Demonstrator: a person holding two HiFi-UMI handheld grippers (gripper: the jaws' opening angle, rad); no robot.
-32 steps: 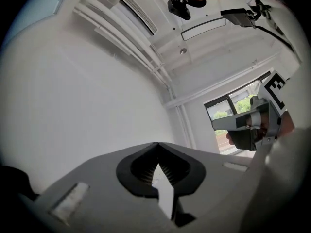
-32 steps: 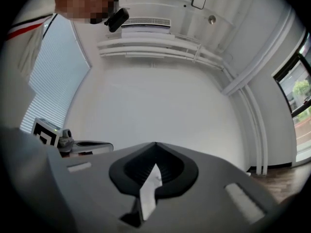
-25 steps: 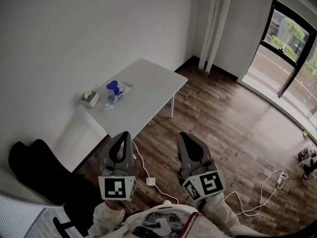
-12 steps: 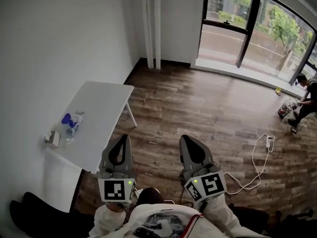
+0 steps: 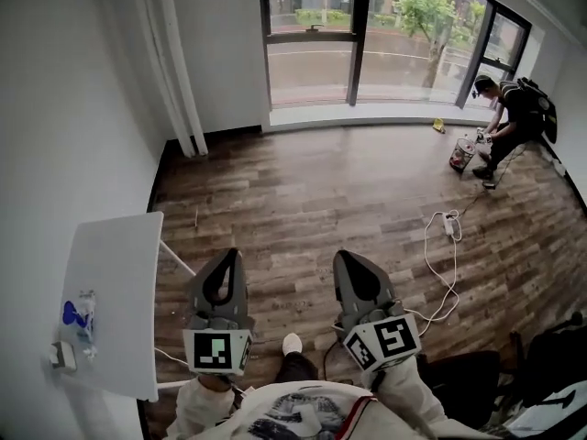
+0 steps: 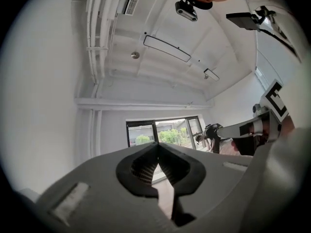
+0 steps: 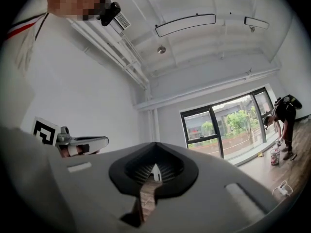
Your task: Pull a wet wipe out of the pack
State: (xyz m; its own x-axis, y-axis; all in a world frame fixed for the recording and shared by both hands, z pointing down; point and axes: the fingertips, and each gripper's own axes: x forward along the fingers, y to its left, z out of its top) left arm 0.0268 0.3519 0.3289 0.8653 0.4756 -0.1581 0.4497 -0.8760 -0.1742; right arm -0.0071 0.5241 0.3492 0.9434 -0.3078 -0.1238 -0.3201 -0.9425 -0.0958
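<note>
A: Claws first, quick.
B: Left claw (image 5: pixel 229 255) has its jaws closed tip to tip, nothing between them. Right claw (image 5: pixel 347 257) is the same, jaws together and empty. The left gripper view and right gripper view both show only bare floor through the slot behind the tips.
A: Touching anything?
B: No. Both are held side by side in the air, in front of the person holding them, over the wooden floor (image 5: pixel 348 191).
A: Where's the wet wipe pack (image 5: pixel 83 317)?
B: Lying on the white worktop (image 5: pixel 115 273), near its close end, to the left of the left claw and well apart from it. Blue print on one end. A small pale box (image 5: pixel 62 356) sits just beside it, at the worktop's corner.
A: And the room?
B: The worktop stands against the left wall. White pipes (image 5: pixel 174 71) run up that wall near the corner. A big window (image 5: pixel 367 35) is straight ahead, with trees outside. A white cable with a power strip (image 5: pixel 449 223) trails over the floor on the right. Another person (image 5: pixel 509 117) bends over by the window at far right, next to a small container (image 5: pixel 461 154).
</note>
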